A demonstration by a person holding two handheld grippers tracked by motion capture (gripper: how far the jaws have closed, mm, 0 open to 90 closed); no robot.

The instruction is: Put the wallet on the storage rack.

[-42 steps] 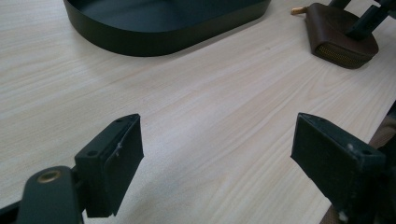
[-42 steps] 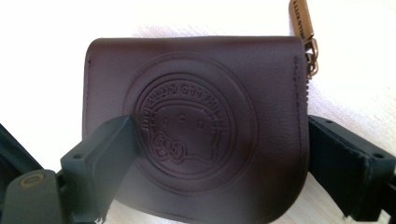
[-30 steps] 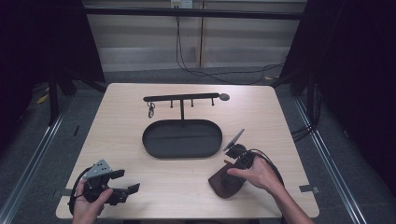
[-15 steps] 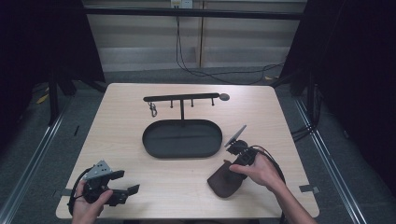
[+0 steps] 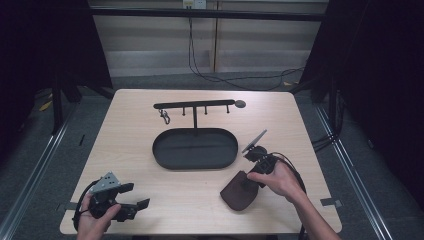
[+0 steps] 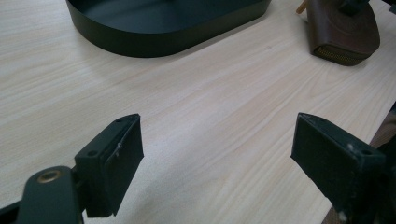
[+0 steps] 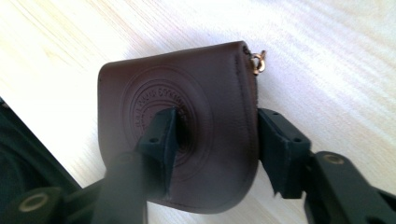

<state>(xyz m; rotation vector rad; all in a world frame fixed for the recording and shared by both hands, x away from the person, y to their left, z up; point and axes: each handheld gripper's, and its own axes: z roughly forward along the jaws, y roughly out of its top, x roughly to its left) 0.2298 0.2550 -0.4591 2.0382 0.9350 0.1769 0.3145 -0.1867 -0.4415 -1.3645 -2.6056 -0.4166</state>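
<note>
Counter (image 5: pixel 150 200): one. Black oval tray (image 5: pixel 195 148), frame centre: one. Black hook rack (image 5: pixel 194 105) above it: one. Brown leather pouch (image 5: pixel 239 192), lower right: one. Handheld grippers: two, left gripper (image 5: pixel 134 196), right gripper (image 5: pixel 248 184).

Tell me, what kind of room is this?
Probably a test room for recording hand work, not a home: a lone wooden table ringed by black curtains, with cables on the grey floor.

Brown pouch (image 7: pixel 187 140) lower center looks like smooth embossed leather with a brass-colored ring, table (image 5: pixel 130 125) is pale matt wood-grain laminate, oval tray (image 5: pixel 195 148) mid-frame is matt black, probably metal, jaw pads matt black plastic.
</note>
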